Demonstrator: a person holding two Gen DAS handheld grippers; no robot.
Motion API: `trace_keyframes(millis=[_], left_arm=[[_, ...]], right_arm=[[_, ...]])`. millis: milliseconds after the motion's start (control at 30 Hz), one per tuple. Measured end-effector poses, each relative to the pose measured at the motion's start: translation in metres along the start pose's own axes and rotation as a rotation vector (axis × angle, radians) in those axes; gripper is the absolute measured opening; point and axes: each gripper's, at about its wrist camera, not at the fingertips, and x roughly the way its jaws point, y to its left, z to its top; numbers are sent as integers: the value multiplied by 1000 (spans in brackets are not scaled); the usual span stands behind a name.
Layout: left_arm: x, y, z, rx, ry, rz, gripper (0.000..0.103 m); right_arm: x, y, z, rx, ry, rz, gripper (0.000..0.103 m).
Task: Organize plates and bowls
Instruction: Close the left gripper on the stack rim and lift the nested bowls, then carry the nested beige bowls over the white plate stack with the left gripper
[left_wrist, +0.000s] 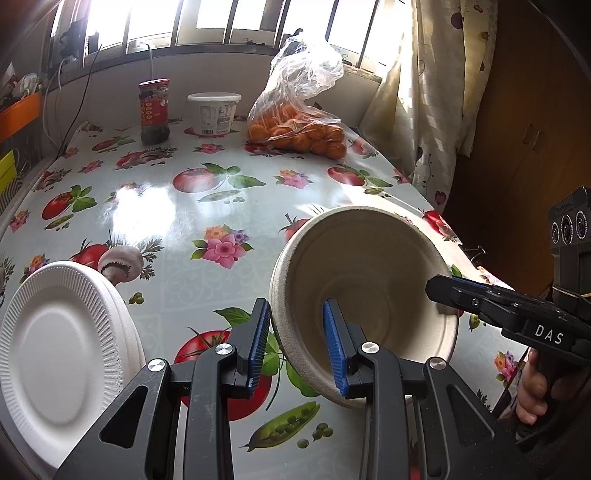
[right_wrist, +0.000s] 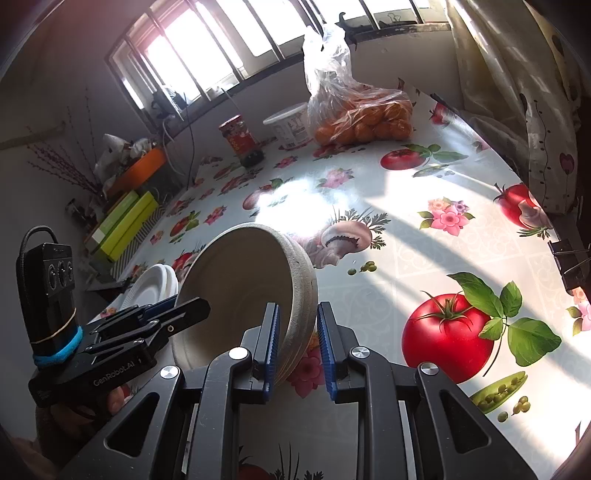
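A beige paper bowl (left_wrist: 369, 266) is tilted over the table, mouth toward the left wrist camera. In the right wrist view its rim (right_wrist: 303, 280) shows layers, like nested bowls. My left gripper (left_wrist: 295, 343) is shut on the bowl's left rim, one blue pad inside and one outside. My right gripper (right_wrist: 297, 347) is shut on the opposite rim; in the left wrist view it (left_wrist: 439, 291) reaches in from the right. The left gripper (right_wrist: 181, 306) shows at the bowl's far side in the right wrist view. A stack of white foam plates (left_wrist: 55, 332) (right_wrist: 155, 284) lies at the table's left.
On the vegetable-print tablecloth (left_wrist: 184, 206), a red-labelled jar (left_wrist: 154, 110), a white tub (left_wrist: 214, 112) and a bag of oranges (left_wrist: 299, 129) stand along the far side under the window. A curtain (left_wrist: 424, 110) hangs by the right edge. A hand (left_wrist: 532, 391) holds the right gripper.
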Motion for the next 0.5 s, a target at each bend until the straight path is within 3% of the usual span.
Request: trace_keyframes(millis=[500], left_arm=[[-7, -1, 2, -6, -8, 1, 31]], right_arm=[[-7, 7, 4, -1, -17, 1, 20]])
